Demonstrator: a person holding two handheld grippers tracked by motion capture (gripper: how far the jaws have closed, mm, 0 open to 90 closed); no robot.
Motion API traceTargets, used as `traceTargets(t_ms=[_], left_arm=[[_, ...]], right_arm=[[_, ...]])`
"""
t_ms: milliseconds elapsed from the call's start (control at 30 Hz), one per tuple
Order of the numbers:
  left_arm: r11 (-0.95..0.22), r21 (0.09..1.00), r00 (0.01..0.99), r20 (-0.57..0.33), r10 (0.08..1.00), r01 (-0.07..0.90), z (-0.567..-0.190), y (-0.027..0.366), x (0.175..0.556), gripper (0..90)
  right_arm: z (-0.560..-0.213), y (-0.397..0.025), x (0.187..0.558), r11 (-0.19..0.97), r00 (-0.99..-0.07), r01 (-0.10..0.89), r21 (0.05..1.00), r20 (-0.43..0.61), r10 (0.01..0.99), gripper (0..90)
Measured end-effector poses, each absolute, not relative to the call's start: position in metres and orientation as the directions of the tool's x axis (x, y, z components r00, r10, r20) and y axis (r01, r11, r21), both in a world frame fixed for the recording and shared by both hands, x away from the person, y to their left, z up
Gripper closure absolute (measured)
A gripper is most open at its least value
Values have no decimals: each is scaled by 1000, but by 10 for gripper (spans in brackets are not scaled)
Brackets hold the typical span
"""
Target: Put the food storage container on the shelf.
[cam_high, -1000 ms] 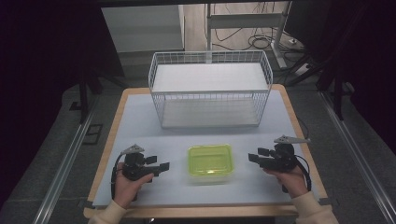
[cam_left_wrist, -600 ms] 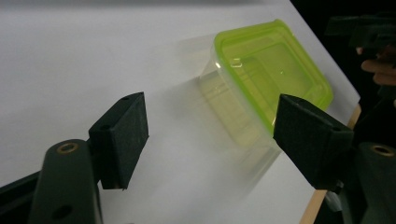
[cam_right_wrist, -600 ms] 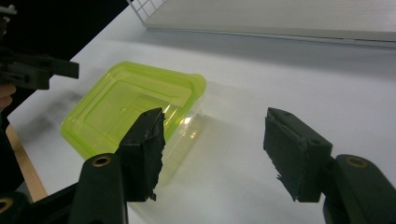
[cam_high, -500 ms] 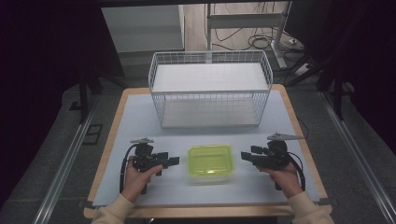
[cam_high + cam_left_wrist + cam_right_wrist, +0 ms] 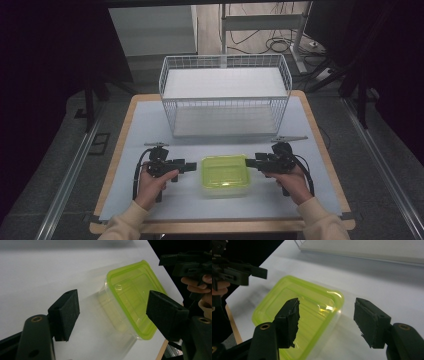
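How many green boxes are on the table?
1. The green-lidded box sits near the front of the table, between the left gripper and the right gripper. The wire basket looks empty.

The high view looks forward and down over the whole worktop (image 5: 150,125) from the person's side. Each claw camera sits low and close, facing inward along its jaws; all 3 views share the green box (image 5: 225,175) (image 5: 130,297) (image 5: 299,307).
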State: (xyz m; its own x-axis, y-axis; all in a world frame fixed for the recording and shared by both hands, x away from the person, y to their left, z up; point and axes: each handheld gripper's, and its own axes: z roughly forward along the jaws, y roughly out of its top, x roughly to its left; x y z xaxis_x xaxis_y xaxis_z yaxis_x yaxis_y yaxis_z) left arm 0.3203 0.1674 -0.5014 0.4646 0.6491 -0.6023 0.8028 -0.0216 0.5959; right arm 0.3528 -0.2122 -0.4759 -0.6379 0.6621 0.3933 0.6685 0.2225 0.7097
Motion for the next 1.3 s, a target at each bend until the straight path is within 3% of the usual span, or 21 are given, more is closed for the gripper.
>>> traceTargets(t_ms=[300,867,1000,1033,1067,1133,1300], left_arm=[[-62,576,469,-592,655,815,-511,157,319,264],[-99,546,475,-610,634,832,-522,137,323,365],[-93,531,471,-641,607,842,-525,136,324,454],[-99,527,471,-641,606,844,-525,136,324,528],[-103,522,471,-645,601,846,-526,136,323,528],[-99,520,471,-656,590,849,-527,135,322,625],[-82,533,473,-657,587,842,-523,138,318,700]], right_arm=[[-485,-209,351,248,-631,693,677,403,663,390],[-501,-210,355,211,-550,799,563,544,633,560],[-506,-210,356,211,-532,819,533,569,627,633],[-507,-209,356,214,-531,823,527,578,620,669],[-507,-209,356,214,-531,823,527,578,620,669],[-507,-209,356,217,-525,829,515,586,618,687],[-508,-213,356,172,-477,860,480,639,603,739]])
